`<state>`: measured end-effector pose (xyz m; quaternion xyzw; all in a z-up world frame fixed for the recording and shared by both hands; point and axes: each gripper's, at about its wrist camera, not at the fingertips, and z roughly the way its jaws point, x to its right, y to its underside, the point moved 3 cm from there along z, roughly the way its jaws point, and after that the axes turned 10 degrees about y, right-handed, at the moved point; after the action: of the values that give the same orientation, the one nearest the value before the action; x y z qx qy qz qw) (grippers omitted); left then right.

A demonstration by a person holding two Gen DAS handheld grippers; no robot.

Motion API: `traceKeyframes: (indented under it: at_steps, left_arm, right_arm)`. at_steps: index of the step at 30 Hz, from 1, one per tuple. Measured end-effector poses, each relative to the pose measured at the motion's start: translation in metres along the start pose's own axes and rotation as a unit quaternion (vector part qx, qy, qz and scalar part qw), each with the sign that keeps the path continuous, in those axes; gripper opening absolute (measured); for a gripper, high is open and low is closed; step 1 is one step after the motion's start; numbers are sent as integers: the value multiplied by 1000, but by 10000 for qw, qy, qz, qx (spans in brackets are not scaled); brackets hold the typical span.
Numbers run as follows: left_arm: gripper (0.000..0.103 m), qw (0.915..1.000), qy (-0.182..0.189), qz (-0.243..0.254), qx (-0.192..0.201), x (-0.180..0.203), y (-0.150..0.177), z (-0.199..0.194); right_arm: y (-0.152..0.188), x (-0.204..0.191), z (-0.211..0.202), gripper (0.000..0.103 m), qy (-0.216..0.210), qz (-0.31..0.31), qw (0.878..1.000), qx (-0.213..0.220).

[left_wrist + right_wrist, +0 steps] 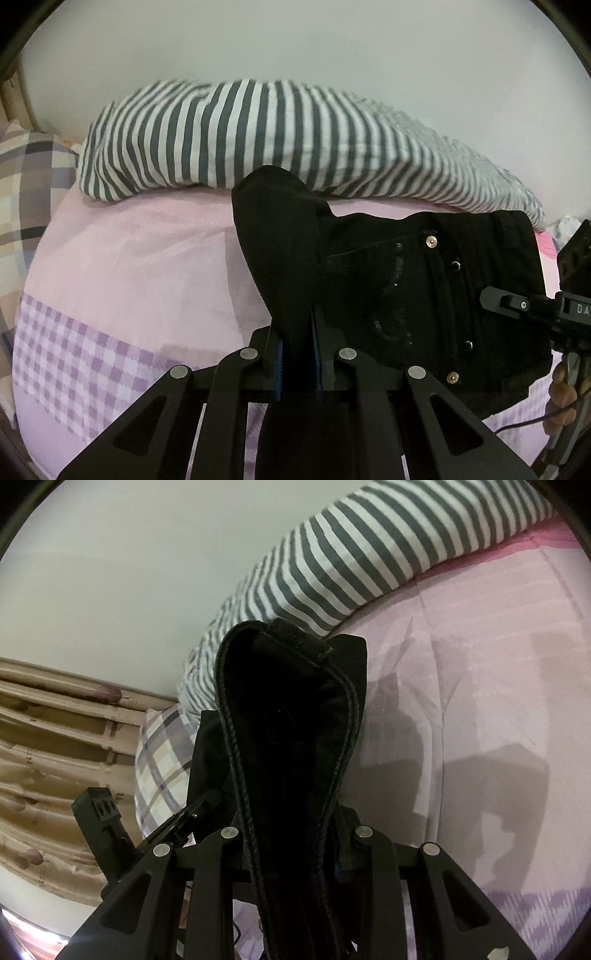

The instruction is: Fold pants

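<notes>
While both tongs pinch black cloth, a pair of black pants (406, 288) is held up above a bed with a pink sheet (140, 258). Seen from the left wrist, the left tongs (297, 354) are clenched on a fold of the pants that rises between the blue-padded fingers (279, 365). To the right of that fold the pants spread out, showing a pocket, a stitched fly, and metal rivets and buttons. Farther right, the right tongs (532, 306) appear at the edge of the pants, with the person's hand (561, 398) below them. Seen from the right wrist, the right tongs (291, 849) are clenched on a thick seamed edge of the pants (288, 716), which loops upward in front of the camera. Behind the pants a grey-and-white striped duvet (236, 136) lies along a pale wall (295, 40). A plaid pillow (162, 760) sits at the head of the bed, beside beige curtains (55, 746).
</notes>
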<state>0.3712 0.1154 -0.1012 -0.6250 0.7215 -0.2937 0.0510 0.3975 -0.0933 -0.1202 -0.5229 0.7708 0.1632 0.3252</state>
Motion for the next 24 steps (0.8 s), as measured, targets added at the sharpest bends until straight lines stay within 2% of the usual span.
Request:
traceKeyframes:
  at_steps: [4,6,8,9,11,14,15,18,24]
  left_arm:
    - [17,9998,-137,-3,-136,-14,6,20]
    - [31,9997,-225,8,-129,-18,11,24]
    - [38,9993,-354,45,-138,-21,15,28]
    - [40,9991,-393,57,-138,-21,18,29]
    - [46,9983,-565,110,-89,-21,23,29]
    - [50,9973,-707,153,-95,-19,33,26]
    - [52,9972,-732,131,-113,-20,36,26]
    - [56,9973,-726,83,-108,-21,49,23]
    - [56,9960,-891,113,-29,-12,69,2]
  right_arm:
    - [-3,10,13,28,444,-129,9989,32]
    - [-1,14,16,43,803,-331,9962,120]
    - [3,15,16,49,1214,-534,9909,232]
    - [5,15,17,51,1288,-589,9896,262]
    - [12,16,13,55,1390,-645,9876,345]
    - [25,20,7,59,1515,-659,9854,407]
    - [29,24,5,63,1540,-624,9852,415]
    - [41,35,-3,64,1522,-458,9864,428]
    - [50,32,-15,65,1656,-418,9838,553]
